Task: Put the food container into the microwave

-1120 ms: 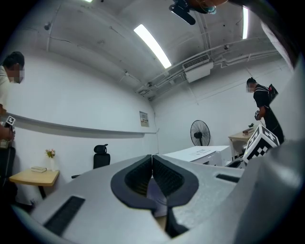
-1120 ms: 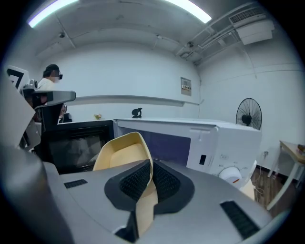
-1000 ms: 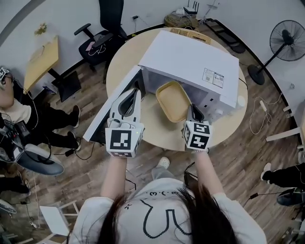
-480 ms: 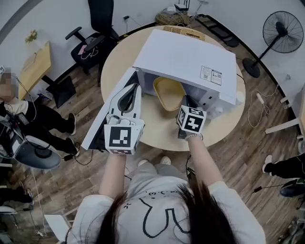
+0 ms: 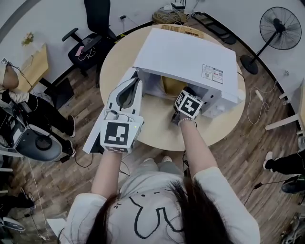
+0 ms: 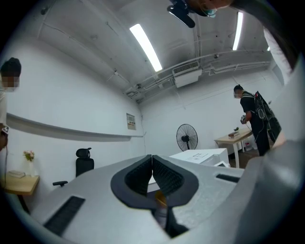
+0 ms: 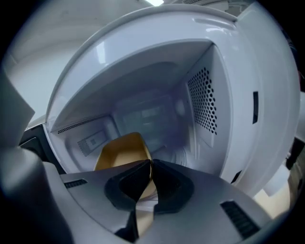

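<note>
One container [image 7: 119, 150] inside one microwave [image 5: 186, 52].

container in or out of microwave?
In: the container is inside the microwave, with the right tongs shut on its rim.

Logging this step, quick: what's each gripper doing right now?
Left gripper: jaws shut, holding nothing.
Right gripper: jaws shut on the rim of the food container, inside the microwave.

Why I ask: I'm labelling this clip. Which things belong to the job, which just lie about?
Job: food container, microwave, right hand-held gripper shut on the container.
Lying about: fan, office chair, wooden desk.
</note>
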Available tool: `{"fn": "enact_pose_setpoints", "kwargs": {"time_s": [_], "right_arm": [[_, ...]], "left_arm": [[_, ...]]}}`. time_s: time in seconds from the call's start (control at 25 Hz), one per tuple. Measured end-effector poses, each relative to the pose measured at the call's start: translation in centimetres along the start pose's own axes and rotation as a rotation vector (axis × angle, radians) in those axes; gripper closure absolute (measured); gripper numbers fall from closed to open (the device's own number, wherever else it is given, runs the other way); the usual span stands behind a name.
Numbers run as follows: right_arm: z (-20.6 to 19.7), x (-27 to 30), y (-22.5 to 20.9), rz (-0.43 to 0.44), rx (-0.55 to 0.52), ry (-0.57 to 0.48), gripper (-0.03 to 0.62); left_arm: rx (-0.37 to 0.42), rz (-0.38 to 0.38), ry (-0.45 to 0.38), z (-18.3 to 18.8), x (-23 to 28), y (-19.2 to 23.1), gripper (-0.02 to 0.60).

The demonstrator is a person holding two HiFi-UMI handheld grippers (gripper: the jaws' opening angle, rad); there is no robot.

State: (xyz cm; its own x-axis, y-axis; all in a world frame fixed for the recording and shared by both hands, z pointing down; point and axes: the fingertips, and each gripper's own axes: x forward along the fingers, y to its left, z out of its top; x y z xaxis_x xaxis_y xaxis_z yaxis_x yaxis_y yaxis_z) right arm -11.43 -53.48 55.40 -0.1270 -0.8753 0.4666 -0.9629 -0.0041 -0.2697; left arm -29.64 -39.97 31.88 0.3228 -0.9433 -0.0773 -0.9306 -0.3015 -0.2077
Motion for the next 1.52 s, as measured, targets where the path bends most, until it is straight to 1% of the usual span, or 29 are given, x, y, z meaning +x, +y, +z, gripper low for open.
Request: {"fn": "enact_pose_setpoints", "kwargs": {"time_s": [0.08,0.28,0.48,0.68,0.72,0.76,0.84,0.88,1.08,1.2,1.28,1.36,1.52], "right_arm": [[0.0,0.6,-0.2,-0.026,0.017,-0.023,0.554],[0.4,1.7,-0.5,-0.085,0.073,-0.084,0.554],[0.5,2.4,-0.3,-0.086,0.109,-0.107,0.553],[0.9,2.1,-0.2,-0.064,0.100,-0.145,0.551],[1.0,2.0,-0.2,-0.058,0.091,-0.152,0.548],[1.0,1.8,-0.2,-0.048,0.080,-0.160,0.528],[1.3,1.3,0.0,-0.023,0.052,-0.176,0.435],[1.5,1.0,0.2,-0.011,0.031,-0.183,0.427],[2.7,-1.6,1.5,0.068,-0.142,-0.207,0.427],[2.6,-3.1,2.2,0.136,-0.225,-0.188,0.427],[2.2,-4.3,2.7,0.182,-0.263,-0.165,0.427],[2.5,-5.4,2.6,0.212,-0.292,-0.154,0.427],[3.7,-7.9,2.4,0.268,-0.301,-0.127,0.427]], "left_arm": [[-0.026,-0.003,-0.008,0.3,0.1,0.4,0.572],[-0.010,-0.002,-0.010,0.7,0.3,0.9,0.572],[0.007,-0.010,-0.003,0.4,0.7,0.8,0.572],[0.016,-0.024,0.001,0.2,1.2,0.5,0.571],[0.019,-0.028,0.003,0.2,1.2,0.4,0.572],[0.020,-0.031,0.004,0.3,1.3,0.3,0.572],[0.018,-0.035,0.004,0.4,1.5,0.2,0.572],[0.016,-0.037,0.004,0.5,1.7,0.1,0.572],[0.003,-0.052,-0.002,0.9,2.7,-0.4,0.572],[-0.018,-0.055,-0.002,1.0,3.3,-0.5,0.572],[-0.031,-0.047,-0.001,1.1,3.5,-0.4,0.572],[-0.026,-0.053,-0.008,1.1,3.8,-0.5,0.572],[-0.009,-0.087,-0.008,1.0,4.5,-0.8,0.572]]}}
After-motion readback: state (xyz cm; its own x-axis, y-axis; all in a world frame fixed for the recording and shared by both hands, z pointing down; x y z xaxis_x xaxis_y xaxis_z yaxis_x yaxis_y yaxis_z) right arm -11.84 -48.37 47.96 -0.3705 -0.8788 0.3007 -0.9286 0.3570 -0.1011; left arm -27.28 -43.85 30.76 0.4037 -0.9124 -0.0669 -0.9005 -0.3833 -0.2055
